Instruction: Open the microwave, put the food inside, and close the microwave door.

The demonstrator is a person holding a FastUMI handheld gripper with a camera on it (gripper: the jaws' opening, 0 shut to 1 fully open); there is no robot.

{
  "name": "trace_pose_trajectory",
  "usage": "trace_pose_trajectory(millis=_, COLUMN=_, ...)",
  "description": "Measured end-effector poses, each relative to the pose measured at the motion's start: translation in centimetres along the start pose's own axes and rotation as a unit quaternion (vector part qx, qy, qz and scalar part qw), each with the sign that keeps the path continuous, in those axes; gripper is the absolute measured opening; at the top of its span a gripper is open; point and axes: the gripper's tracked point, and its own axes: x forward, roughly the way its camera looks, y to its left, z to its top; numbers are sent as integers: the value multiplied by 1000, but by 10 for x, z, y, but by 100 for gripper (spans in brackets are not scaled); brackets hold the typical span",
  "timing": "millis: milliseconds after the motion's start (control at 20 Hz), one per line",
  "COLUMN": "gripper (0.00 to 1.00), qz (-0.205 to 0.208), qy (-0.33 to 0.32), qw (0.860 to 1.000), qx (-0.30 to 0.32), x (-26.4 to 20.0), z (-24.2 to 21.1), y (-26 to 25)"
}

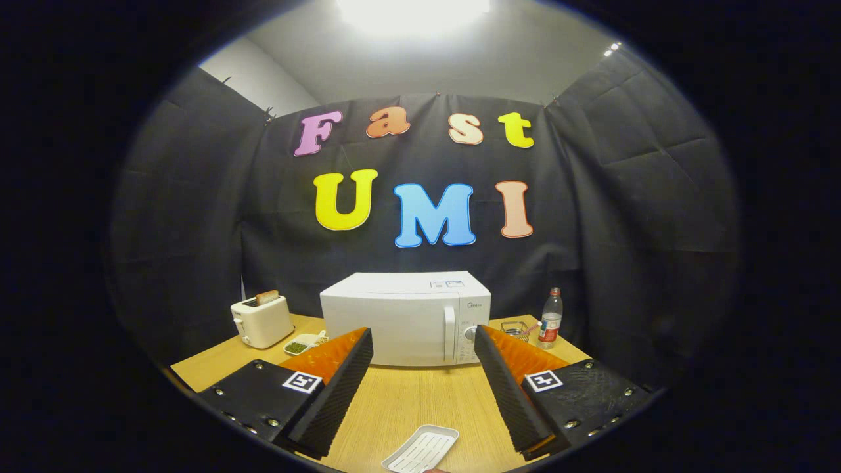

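Facing closed microwave point(405, 318), gripper point(424, 341) jaws wide apart, tray point(420, 449) between them.

toaster point(261, 321) with toast, water bottle point(550, 318), wooden table point(420, 401)

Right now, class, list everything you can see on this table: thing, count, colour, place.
microwave: 1, white, door shut, centre of table, beyond the fingers
toaster: 1, cream, left of microwave, toast in slot
dish: 1, white with green food, between toaster and microwave
bottle: 1, clear with red cap, right of microwave
glass: 1, clear, between microwave and bottle
tray: 1, white, ridged, near edge, between the fingers
table: 1, light wood
gripper: 1, fingers wide apart, holding nothing
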Motion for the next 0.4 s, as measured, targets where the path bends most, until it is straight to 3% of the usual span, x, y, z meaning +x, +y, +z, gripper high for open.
trace_pose_trajectory(millis=400, gripper=97, qz=0, qy=5, qw=1000, qx=2, x=6, z=-5, y=2)
